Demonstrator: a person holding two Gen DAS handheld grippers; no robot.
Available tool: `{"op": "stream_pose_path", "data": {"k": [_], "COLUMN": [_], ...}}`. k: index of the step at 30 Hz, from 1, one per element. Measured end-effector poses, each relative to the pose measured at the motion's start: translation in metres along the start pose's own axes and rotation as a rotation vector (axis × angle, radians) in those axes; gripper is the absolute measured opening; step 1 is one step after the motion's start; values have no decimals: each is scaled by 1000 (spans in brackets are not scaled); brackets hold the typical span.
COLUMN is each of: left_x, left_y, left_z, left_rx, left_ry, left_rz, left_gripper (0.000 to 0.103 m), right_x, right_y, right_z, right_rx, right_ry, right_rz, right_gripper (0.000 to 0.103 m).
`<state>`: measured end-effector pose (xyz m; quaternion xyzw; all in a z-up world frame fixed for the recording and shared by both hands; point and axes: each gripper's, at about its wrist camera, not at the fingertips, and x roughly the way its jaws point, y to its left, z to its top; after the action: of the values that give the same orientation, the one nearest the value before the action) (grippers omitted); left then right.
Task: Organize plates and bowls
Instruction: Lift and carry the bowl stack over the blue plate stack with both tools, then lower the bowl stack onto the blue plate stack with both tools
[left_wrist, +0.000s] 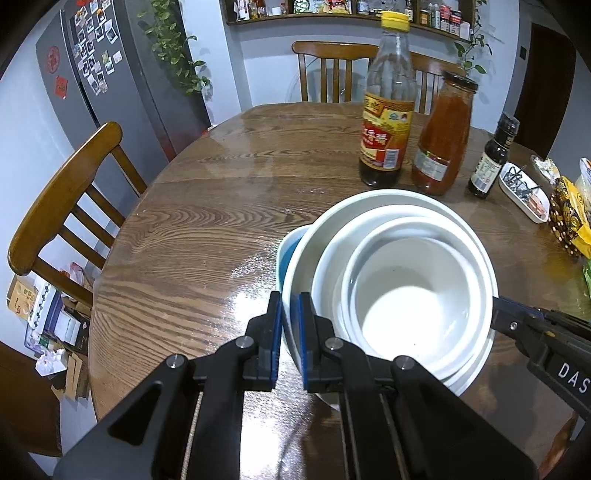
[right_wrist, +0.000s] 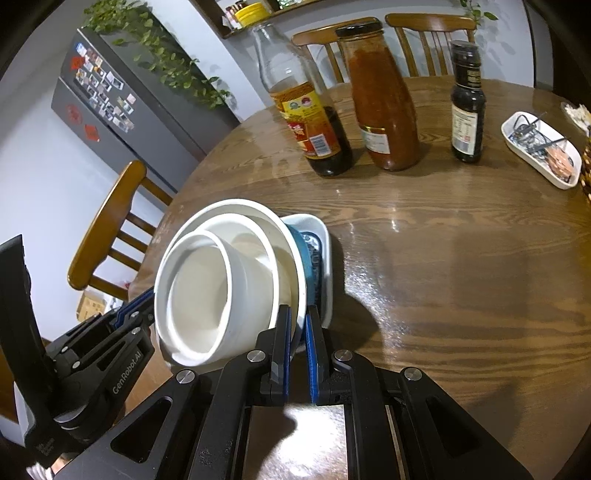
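Observation:
Three white bowls sit nested: a large one (left_wrist: 306, 258), a middle one (left_wrist: 328, 273) and a small one (left_wrist: 406, 295). Under them lies a blue dish (left_wrist: 288, 251) with a white squarish rim (right_wrist: 321, 236). My left gripper (left_wrist: 290, 306) is shut on the stack's left rim, its blue pads pinching the large bowl's edge. My right gripper (right_wrist: 297, 321) is shut on the opposite rim of the large bowl (right_wrist: 229, 206). Each gripper shows in the other's view: the right gripper (left_wrist: 496, 312) at the stack's right edge, the left gripper (right_wrist: 147, 306) at its left. A shadow lies on the round wooden table (right_wrist: 443, 258) beside the stack.
A yellow-capped bottle (left_wrist: 386, 122), a red sauce jar (left_wrist: 441, 147) and a small dark bottle (left_wrist: 491, 162) stand beyond the stack. A white oblong dish of clips (left_wrist: 524, 195) and snack packets (left_wrist: 569, 221) lie at the right. Wooden chairs (left_wrist: 62, 199) ring the table; a grey fridge (left_wrist: 92, 74) stands far left.

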<state>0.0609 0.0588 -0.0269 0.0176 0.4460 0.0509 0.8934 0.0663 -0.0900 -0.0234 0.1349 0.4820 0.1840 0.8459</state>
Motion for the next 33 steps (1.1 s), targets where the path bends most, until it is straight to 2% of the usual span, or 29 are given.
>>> {"op": "stream_pose_path", "data": {"k": [12,20,33], "left_x": [24,44,57], "left_y": [16,17,9], "left_z": [9,9,25], "left_rx": [-10,1,47], "left_ry": [59,118,147], "left_rz": [-8,-14,-20], "left_gripper": [4,4,5], "right_x": [24,42,46], "right_y": [8,1,-12], "right_z": [11,9,23], "right_rx": [3,51,140], "right_ry": [39,91,98], "right_rz": [-16,-19,-15], "right_gripper": [12,12,12]}}
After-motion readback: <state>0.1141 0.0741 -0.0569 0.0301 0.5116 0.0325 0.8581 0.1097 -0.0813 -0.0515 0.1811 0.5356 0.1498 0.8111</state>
